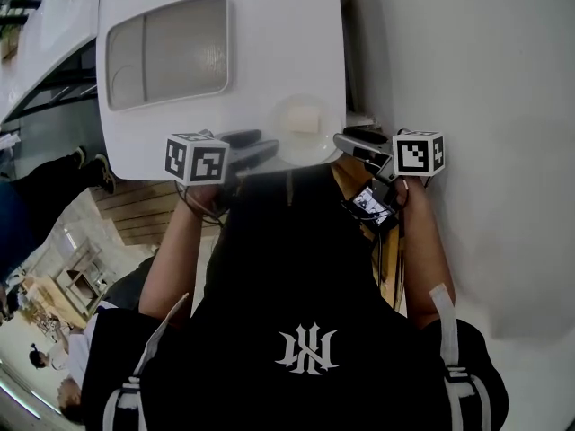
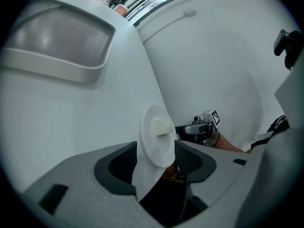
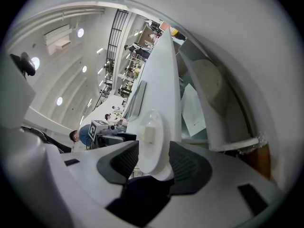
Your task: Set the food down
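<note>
A small white plate (image 1: 304,142) with a pale block of food (image 1: 305,118) on it sits near the front edge of the white table (image 1: 180,142). My left gripper (image 1: 260,148) is at the plate's left rim and my right gripper (image 1: 346,142) at its right rim. In the left gripper view the plate (image 2: 156,146) stands between the jaws; one pad is at its rim and a thin white gap shows at the other. In the right gripper view the plate (image 3: 153,146) and food (image 3: 147,134) lie between wide jaws, whose pads are very close on both sides.
A shallow rectangular tray (image 1: 166,50) lies farther back on the table. A pale rounded wall (image 1: 485,106) rises to the right. Wooden slats (image 1: 144,206) and floor lie below the table's edge, with people far off in the hall (image 3: 135,51).
</note>
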